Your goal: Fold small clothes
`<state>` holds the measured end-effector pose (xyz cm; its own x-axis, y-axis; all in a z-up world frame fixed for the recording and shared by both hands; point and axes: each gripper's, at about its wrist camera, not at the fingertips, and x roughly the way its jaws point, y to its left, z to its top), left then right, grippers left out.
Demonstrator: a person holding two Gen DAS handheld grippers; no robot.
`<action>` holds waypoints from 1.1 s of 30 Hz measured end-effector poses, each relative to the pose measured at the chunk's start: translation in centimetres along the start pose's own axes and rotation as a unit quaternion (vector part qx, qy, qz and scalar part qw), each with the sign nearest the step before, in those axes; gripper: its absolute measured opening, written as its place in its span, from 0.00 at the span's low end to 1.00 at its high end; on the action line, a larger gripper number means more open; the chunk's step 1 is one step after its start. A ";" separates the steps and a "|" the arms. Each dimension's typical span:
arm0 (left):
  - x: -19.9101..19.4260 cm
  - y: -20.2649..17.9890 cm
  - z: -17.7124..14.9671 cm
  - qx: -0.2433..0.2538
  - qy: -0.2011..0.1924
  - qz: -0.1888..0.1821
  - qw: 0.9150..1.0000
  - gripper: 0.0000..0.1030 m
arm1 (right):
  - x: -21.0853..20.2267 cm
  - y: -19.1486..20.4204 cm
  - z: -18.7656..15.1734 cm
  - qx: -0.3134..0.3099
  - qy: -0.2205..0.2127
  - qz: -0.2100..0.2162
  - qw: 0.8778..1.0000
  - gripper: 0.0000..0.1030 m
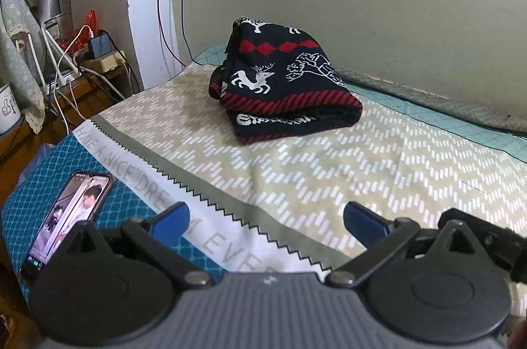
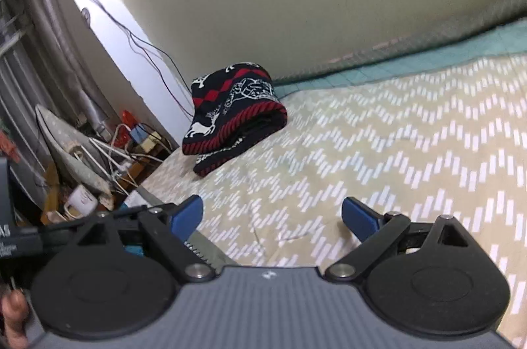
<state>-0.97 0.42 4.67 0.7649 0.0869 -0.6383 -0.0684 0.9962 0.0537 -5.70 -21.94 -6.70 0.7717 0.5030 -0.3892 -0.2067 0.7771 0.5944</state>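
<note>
The navy reindeer-pattern sweater already lies folded into a compact bundle on the bed near the wall, so we judge folding done, with our left tongs and right tongs spread, empty, well apart from it

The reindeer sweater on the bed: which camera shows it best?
The left wrist view. There the folded sweater sits near the middle, sharp enough to see the white reindeer and red diamonds. The right wrist view shows the same sweater smaller, tilted and farther off to the left, its pattern harder to read.
</note>
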 end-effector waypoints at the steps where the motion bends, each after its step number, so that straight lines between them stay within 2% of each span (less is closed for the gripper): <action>1: -0.1 -0.1 0.0 0.001 0.000 0.000 1.000 1.00 | 0.0 -0.1 0.0 0.002 0.000 0.002 1.000 0.87; 10: -0.2 -1.2 0.1 0.026 -0.011 0.032 0.999 1.00 | 0.2 0.2 0.0 -0.006 0.011 0.014 1.000 0.87; 33: -0.8 -1.2 0.0 0.039 -0.023 0.035 0.998 1.00 | 0.2 0.2 0.0 -0.016 0.010 0.017 1.000 0.88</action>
<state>-1.53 -0.88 5.11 0.7890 0.1540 -0.5948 -0.0732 0.9847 0.1579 -5.58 -21.71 -6.64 0.7519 0.5368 -0.3826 -0.2530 0.7710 0.5844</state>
